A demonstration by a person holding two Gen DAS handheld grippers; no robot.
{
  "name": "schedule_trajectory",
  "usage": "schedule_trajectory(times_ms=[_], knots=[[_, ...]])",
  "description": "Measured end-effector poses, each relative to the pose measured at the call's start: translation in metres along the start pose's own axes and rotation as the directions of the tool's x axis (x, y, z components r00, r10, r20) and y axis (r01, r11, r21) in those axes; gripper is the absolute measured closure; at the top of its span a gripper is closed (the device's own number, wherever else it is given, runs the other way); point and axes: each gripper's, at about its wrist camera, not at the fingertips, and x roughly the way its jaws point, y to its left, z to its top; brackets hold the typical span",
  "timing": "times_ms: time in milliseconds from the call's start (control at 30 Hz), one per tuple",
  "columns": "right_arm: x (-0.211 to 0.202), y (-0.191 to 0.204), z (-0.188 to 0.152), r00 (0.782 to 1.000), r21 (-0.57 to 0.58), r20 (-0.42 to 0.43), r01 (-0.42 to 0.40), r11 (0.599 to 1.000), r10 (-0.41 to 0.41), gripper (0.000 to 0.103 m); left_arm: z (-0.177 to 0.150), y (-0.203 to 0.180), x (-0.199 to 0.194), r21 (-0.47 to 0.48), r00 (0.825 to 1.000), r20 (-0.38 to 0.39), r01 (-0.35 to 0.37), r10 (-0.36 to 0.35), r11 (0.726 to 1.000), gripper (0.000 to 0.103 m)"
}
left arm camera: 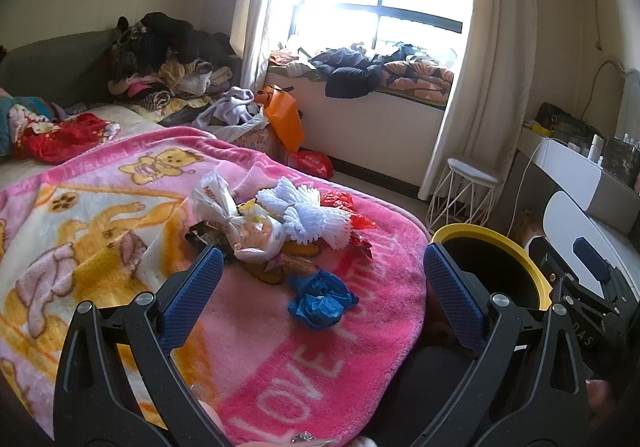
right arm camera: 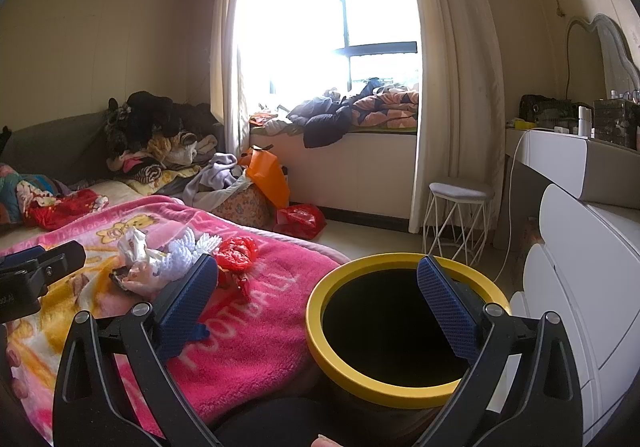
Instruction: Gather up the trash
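A heap of trash lies on the pink blanket [left arm camera: 280, 347]: a knotted white plastic bag [left arm camera: 240, 223], white foam netting [left arm camera: 308, 213], red wrappers [left arm camera: 352, 215] and a crumpled blue wad [left arm camera: 320, 299]. My left gripper [left arm camera: 320, 287] is open and empty, its jaws wide on either side of the blue wad, just above it. A black bin with a yellow rim [right arm camera: 316, 331] stands beside the bed, seen also in the left wrist view [left arm camera: 500, 239]. My right gripper [right arm camera: 320, 291] is open and empty, hovering over the bin's near rim. The heap shows in the right wrist view [right arm camera: 172, 251].
The bed holds clothes and a red cloth [left arm camera: 68, 135]. Orange bag [right arm camera: 266, 171] and red bag [right arm camera: 300, 219] sit on the floor by the window seat. A white wire stool [right arm camera: 456, 215] and a white dresser [right arm camera: 580, 287] stand to the right of the bin.
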Motion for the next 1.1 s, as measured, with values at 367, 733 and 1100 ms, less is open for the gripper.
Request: schedule_trajectory(times_ms=[367,733,1100], knots=[[0.006,0.004,-0.004,0.999,-0.011,-0.012,-0.036,0.999,0.036,0.006,-0.006,0.001,0.002,-0.019,1.000,-0.007,-0.006,0.006,1.000,0.011],[0.038,0.052,0.004,0.970,-0.088,-0.093,-0.231,0.969,0.223,0.006,-0.007,0.043,0.004,-0.132,0.993,-0.020,-0.114,0.112,0.985,0.011],[0.084,0.080,0.020,0.943,-0.064,-0.159,-0.307,0.950,0.294,0.008,0.019,0.085,0.021,-0.214,0.986,-0.047,-0.169,0.162,0.962,0.011]])
